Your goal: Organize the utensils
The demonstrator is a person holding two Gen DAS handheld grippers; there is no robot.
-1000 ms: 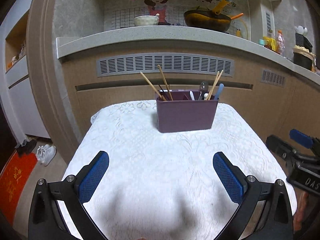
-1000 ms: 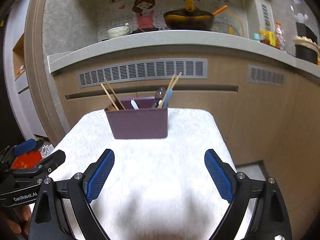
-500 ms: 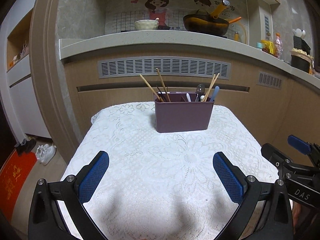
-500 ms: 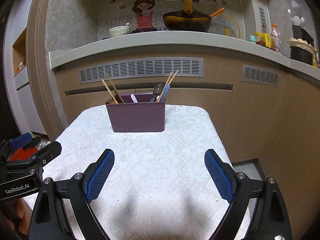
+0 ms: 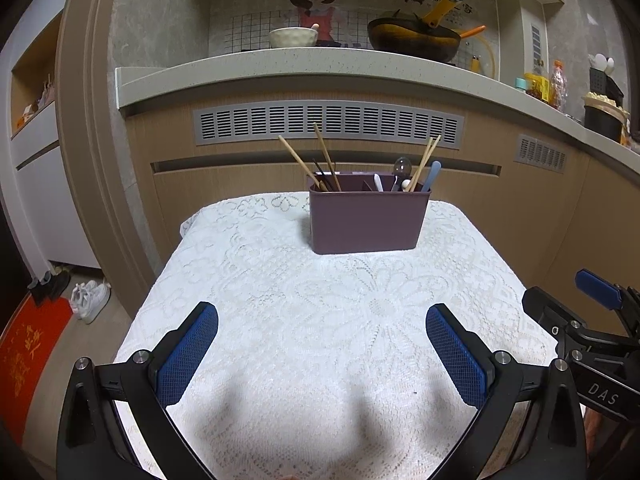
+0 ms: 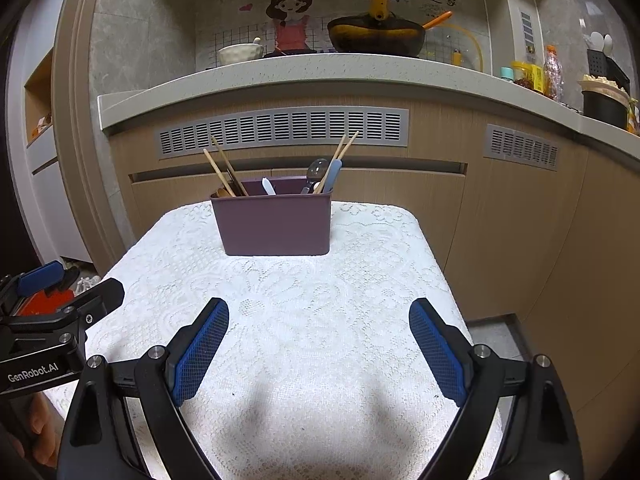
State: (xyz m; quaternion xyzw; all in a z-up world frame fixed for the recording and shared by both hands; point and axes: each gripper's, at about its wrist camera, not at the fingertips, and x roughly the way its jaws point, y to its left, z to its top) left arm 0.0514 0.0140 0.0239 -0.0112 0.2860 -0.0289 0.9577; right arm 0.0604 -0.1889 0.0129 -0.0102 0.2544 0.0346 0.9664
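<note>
A purple utensil holder (image 5: 366, 220) (image 6: 276, 224) stands at the far end of a small table under a white lace cloth (image 5: 320, 320) (image 6: 320, 300). Wooden chopsticks (image 5: 298, 160) lean out of its left compartment; more chopsticks (image 5: 426, 160), a metal spoon (image 5: 401, 168) and a light blue handle (image 5: 433, 174) stick out on the right. My left gripper (image 5: 322, 326) hovers open over the near part of the cloth, nothing between its blue pads. My right gripper (image 6: 319, 322) is open too, beside it. Each gripper shows at the edge of the other's view.
Behind the table runs a kitchen counter (image 5: 320, 60) with a bowl (image 5: 292, 37), a dark wok (image 5: 414, 38) and bottles (image 5: 556, 84). A wooden cabinet front with a grey vent (image 5: 328, 122) is just past the holder. White shoes (image 5: 90, 298) and a red mat (image 5: 28, 354) lie on the floor at left.
Both views have tilted slightly, so the holder sits a little higher and farther in frame. The grippers stay open and empty, and nothing on the table has moved.
</note>
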